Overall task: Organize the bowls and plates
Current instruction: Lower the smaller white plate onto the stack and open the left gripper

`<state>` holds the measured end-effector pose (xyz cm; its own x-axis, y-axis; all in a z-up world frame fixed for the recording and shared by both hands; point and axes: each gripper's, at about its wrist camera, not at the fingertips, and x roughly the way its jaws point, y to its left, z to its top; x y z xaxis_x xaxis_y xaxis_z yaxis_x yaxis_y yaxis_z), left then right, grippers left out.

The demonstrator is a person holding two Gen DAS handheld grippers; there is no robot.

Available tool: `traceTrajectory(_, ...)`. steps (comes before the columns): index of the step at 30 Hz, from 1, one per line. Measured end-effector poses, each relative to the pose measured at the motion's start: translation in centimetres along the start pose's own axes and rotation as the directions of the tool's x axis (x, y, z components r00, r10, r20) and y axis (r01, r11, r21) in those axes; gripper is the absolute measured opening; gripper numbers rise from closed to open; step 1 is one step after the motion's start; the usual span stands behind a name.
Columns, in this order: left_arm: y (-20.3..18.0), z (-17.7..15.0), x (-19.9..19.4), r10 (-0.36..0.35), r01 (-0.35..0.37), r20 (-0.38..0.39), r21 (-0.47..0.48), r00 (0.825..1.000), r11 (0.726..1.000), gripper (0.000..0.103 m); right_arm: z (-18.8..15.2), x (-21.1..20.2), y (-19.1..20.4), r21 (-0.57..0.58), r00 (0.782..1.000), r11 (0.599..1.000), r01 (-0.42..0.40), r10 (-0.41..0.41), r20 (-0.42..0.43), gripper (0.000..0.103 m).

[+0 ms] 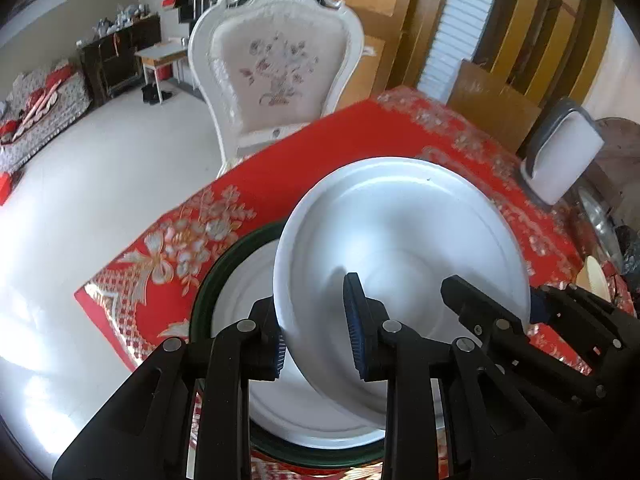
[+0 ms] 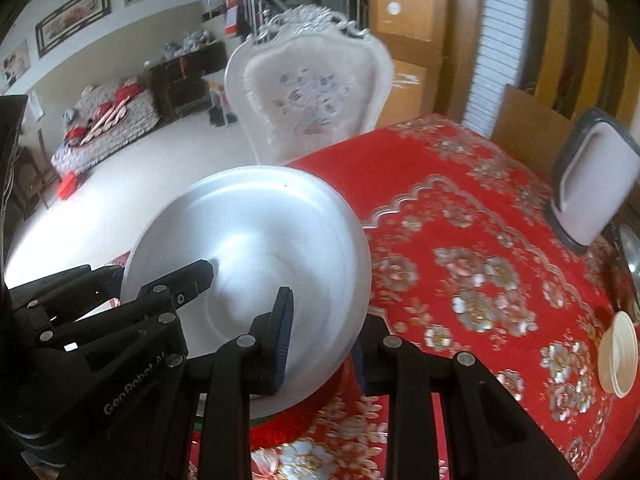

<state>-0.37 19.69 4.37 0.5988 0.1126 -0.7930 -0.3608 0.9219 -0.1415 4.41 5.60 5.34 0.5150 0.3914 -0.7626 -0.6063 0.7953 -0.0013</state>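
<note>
Two tongs, left tongs (image 1: pixel 316 336) and right tongs (image 2: pixel 320 344), both clamped narrow on one white plate (image 1: pixel 400 240), gripping its rim at 7 and 5 o'clock. Held tilted above a second, green-rimmed plate (image 1: pixel 208 280) on the red-clothed worktop (image 2: pixel 460 208). One cream bowl (image 2: pixel 618 354) at 3 o'clock. Two chairs: ornate white chair (image 1: pixel 276 64) at 12, grey-framed chair (image 2: pixel 596 184) at 2.

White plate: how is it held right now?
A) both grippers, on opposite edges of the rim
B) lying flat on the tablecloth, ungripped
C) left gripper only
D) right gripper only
A: the left gripper is shut on one edge of the white plate and the right gripper on the opposite edge, the plate tilted above a green-rimmed plate.
</note>
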Motion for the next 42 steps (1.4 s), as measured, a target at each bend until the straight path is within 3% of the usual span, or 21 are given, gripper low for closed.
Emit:
traceTrajectory(8, 1.7, -1.3, 1.5, 0.011, -0.011, -0.048, -0.004, 0.999, 1.000, 0.025, -0.9, 2.2, 2.0, -0.038, 0.998, 0.999, -0.007, 0.005, -0.062, 0.027)
traceTrajectory(19, 2.3, -2.1, 1.5, 0.021, -0.021, -0.048, 0.007, 0.999, 1.000, 0.025, -1.7, 2.3, 3.1, -0.043, 0.995, 0.999, -0.027, 0.022, -0.099, 0.029)
traceTrajectory(33, 3.0, -1.6, 0.9, 0.044, -0.045, -0.010, -0.025, 0.999, 0.999, 0.025, -1.7, 1.0, 1.8, 0.046, 0.993, 0.995, -0.087, 0.090, -0.073, 0.033)
traceTrajectory(42, -0.1, -1.6, -0.5, 0.025, -0.026, 0.025, 0.030, 0.999, 0.999, 0.025, -2.4, -0.8, -0.9, 0.101, 0.997, 0.992, -0.072, 0.075, -0.031, 0.033)
